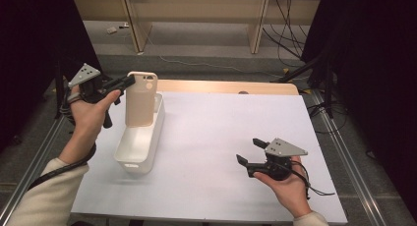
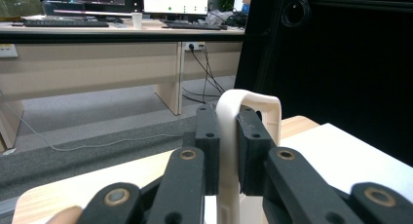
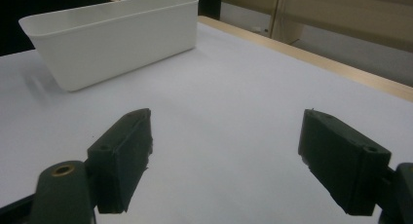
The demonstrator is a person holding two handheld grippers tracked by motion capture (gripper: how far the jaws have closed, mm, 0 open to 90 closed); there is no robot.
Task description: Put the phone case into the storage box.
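A cream phone case (image 1: 141,98) hangs upright above the white bin (image 1: 129,157) at the table's left, its camera cut-out at the top. My left gripper (image 1: 127,83) is shut on the case's upper left edge. In the left gripper view the case (image 2: 229,136) is pinched edge-on between the two black pads (image 2: 208,146). My right gripper (image 1: 248,151) rests low over the table at the front right, held in a hand, its jaws open and empty. In the right gripper view my right gripper (image 3: 224,160) faces the bin (image 3: 112,34) across bare white table.
The white tabletop (image 1: 221,137) has a wooden strip (image 1: 221,87) along its far edge. Metal rails run along both sides of the table. Beyond it are desk legs and cables on a grey floor. Dark curtains stand left and right.
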